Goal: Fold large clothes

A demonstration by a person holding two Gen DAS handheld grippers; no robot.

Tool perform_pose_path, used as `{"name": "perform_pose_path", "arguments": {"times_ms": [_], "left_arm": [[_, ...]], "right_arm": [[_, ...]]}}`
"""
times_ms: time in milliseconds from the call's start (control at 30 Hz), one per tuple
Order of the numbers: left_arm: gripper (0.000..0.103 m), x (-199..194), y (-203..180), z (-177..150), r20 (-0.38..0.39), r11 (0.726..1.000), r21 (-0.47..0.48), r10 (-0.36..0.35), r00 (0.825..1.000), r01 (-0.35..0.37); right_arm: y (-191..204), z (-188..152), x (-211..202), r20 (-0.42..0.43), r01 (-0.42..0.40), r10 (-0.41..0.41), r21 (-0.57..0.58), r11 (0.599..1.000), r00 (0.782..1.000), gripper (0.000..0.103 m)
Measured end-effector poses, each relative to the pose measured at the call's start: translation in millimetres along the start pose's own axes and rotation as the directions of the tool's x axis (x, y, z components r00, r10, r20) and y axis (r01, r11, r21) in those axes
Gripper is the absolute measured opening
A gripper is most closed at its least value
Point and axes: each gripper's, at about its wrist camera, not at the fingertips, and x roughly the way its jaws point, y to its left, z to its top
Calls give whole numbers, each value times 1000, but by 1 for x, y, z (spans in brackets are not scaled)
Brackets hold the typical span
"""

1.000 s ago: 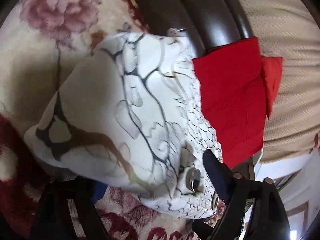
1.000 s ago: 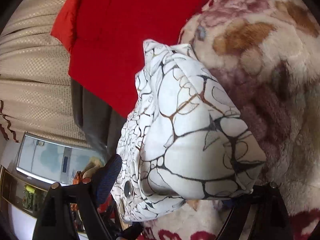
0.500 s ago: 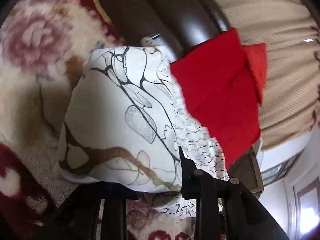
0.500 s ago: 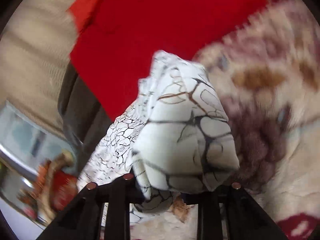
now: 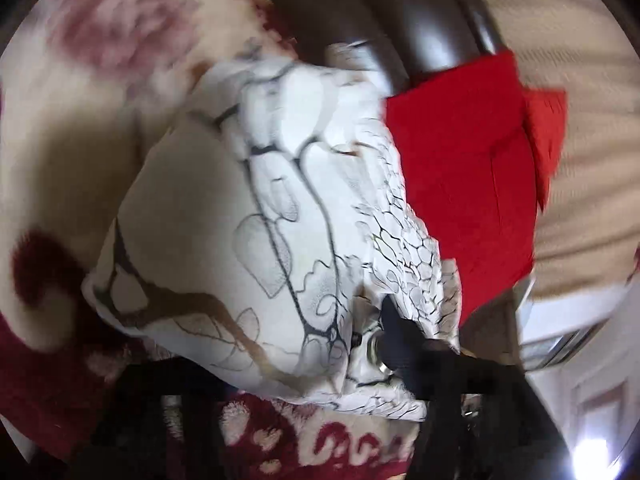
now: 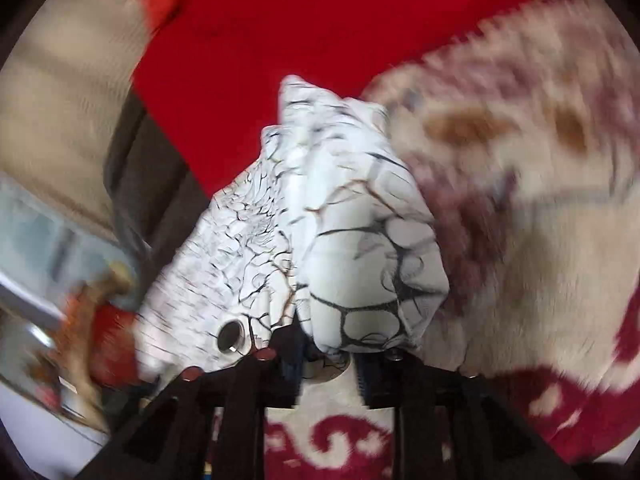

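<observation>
Left wrist view shows a white garment printed with black and brown vein lines (image 5: 248, 248), folded into a thick bundle, lying on the fluffy cream and dark red flowered blanket (image 5: 80, 160). The bundle is just in front of the dark brown rounded wooden rail (image 5: 400, 20) and touches the flat red cloth (image 5: 472, 184) that lies on its right side in this view. The left gripper (image 5: 280, 376) has its jaws opening, rather wide now; the near edge of the garment sits between them, but the picture is blurred and I cannot tell if the fingers press on it. One dark finger (image 5: 400, 344) stands beside a metal eyelet (image 5: 374, 350) of the garment.

Right wrist view shows the same garment (image 6: 360, 248) from its other end. The right gripper (image 6: 326, 368) has its jaws opening slowly, only a narrow gap, and a small fold of the white fabric seems to hang between them; whether it is pinched I cannot tell.

I think the risk is this: if one gripper lets go while the other pulls, the bundle opens and the layers slide apart. A finger can also catch the eyelet or drag the red cloth. The soft blanket gives little support, so the fold can tilt toward the rail
</observation>
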Motion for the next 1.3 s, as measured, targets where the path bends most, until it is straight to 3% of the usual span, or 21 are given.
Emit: {"name": "perform_pose_path", "arguments": {"times_ms": [33,67,100,233,333,433,500,633,733,767,800,833,867,900,933,1033,1167,1300], "left_arm": [[70,-1,2,1,10,1000,-6,3,1000,-3],[73,-2,2,2,17,1000,-3,14,1000,-14],[74,-3,2,4,25,1000,-4,8,1000,-8],[82,-8,1,9,58,999,-20,-37,998,38],[86,-3,-2,14,76,998,-32,-48,996,51],[88,10,-6,9,83,998,-42,-52,995,56],[88,10,-5,7,93,996,-50,-66,993,71],[89,19,-4,14,101,995,-61,-77,992,84],[89,22,-6,15,104,995,-42,-88,991,93],[88,23,-7,16,109,995,-33,-94,990,98],[88,24,-8,17,112,995,-20,-94,989,97],[88,26,-10,18,113,997,2,-82,990,82],[80,25,-9,18,112,997,11,-76,991,75],[50,28,-8,19,107,998,19,-55,993,53],[38,32,-7,21,97,999,28,-29,995,26],[26,32,-7,23,89,998,32,-55,995,52],[22,18,-34,16,124,984,170,-69,990,47],[21,-1,-48,9,134,971,226,-111,985,79]], "right_arm": [[-7,5,-6,-2,-27,27,50,998,1000,41],[-12,10,-10,-3,-44,44,70,997,999,59],[-15,13,-14,-1,-61,61,86,994,998,65],[-28,19,-25,12,-57,56,122,991,998,71],[-43,28,-42,100,-41,27,142,989,995,77],[-52,48,-49,173,-43,12,176,983,985,93],[-51,64,-37,139,-57,34,167,984,990,94],[-36,80,22,-80,-83,93,117,990,992,94],[-7,74,50,-150,-100,104,31,994,983,92],[3,70,56,-170,-95,93,-5,995,981,87],[19,63,63,-173,-47,32,-89,995,984,82],[28,59,68,-170,-20,-4,-141,990,985,66],[32,56,73,-170,-13,-15,-164,986,985,52],[31,56,74,-168,-12,-15,-161,987,986,50],[27,57,74,-159,-16,-6,-136,991,987,46],[23,54,63,-122,-37,24,-104,994,992,40],[44,45,40,-19,-2,-2,-203,979,1000,33],[55,38,12,40,-9,20,-250,968,999,29]]}}
